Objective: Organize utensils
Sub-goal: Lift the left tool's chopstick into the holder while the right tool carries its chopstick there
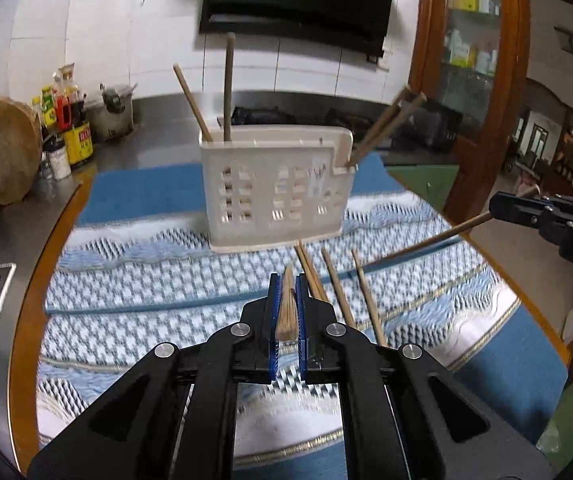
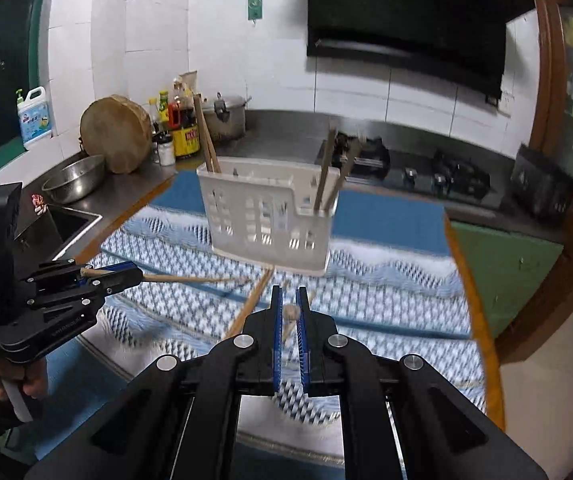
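Note:
A white slotted utensil holder (image 1: pixel 274 188) stands on the blue patterned cloth, with chopsticks upright in its left end (image 1: pixel 228 88) and leaning out of its right end (image 1: pixel 386 124). It also shows in the right wrist view (image 2: pixel 270 220). My left gripper (image 1: pixel 288 284) is shut on a wooden chopstick (image 1: pixel 287 308), held above the cloth; the right wrist view shows that chopstick (image 2: pixel 190 279) sticking out of it. My right gripper (image 2: pixel 289 298) is shut on another chopstick (image 2: pixel 291 313), seen in the left wrist view (image 1: pixel 426 242). Several loose chopsticks (image 1: pixel 366 300) lie on the cloth before the holder.
The blue patterned cloth (image 1: pixel 146 280) covers a wooden-edged table. Left are a steel sink (image 2: pixel 66 220), a metal bowl (image 2: pixel 74 178), a round chopping block (image 2: pixel 116 134), sauce bottles (image 1: pixel 66 120) and a pot (image 2: pixel 222 116). A gas hob (image 2: pixel 418 168) stands behind.

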`<state>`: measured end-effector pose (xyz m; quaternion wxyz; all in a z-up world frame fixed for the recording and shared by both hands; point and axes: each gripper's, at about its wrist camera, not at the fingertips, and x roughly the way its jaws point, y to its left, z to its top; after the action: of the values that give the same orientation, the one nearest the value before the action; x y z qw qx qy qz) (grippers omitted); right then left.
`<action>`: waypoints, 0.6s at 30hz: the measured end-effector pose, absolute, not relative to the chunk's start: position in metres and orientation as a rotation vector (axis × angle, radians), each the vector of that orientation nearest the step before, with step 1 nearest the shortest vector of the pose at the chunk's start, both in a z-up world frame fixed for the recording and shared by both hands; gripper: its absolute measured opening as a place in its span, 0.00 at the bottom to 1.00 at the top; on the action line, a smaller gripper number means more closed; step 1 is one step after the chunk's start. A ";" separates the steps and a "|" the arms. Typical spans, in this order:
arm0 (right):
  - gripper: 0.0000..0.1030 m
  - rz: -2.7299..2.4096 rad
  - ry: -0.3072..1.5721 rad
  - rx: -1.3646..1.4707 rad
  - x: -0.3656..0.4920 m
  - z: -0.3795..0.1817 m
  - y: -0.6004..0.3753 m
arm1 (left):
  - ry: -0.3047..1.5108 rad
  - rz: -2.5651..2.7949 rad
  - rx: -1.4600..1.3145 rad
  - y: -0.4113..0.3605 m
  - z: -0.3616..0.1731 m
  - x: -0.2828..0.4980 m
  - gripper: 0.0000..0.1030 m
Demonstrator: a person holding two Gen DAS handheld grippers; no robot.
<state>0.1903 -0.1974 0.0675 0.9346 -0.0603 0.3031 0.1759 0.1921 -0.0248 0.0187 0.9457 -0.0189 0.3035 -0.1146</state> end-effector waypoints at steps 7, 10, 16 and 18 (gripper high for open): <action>0.07 0.392 0.619 -0.113 0.215 0.099 -0.193 | 0.570 -0.254 -0.041 -0.022 0.043 0.208 0.06; 0.07 0.397 0.604 -0.122 0.223 0.118 -0.190 | 0.558 -0.260 -0.031 -0.022 0.053 0.213 0.06; 0.07 0.397 0.556 -0.142 0.238 0.164 -0.185 | 0.528 -0.274 -0.007 -0.021 0.076 0.220 0.06; 0.07 0.393 0.544 -0.147 0.245 0.179 -0.183 | 0.522 -0.282 -0.009 -0.021 0.083 0.222 0.06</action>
<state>0.2453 -0.1830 0.1787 0.9415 -0.0721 0.2668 0.1928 0.2215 -0.0206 0.0829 0.9564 -0.0043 0.2570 -0.1389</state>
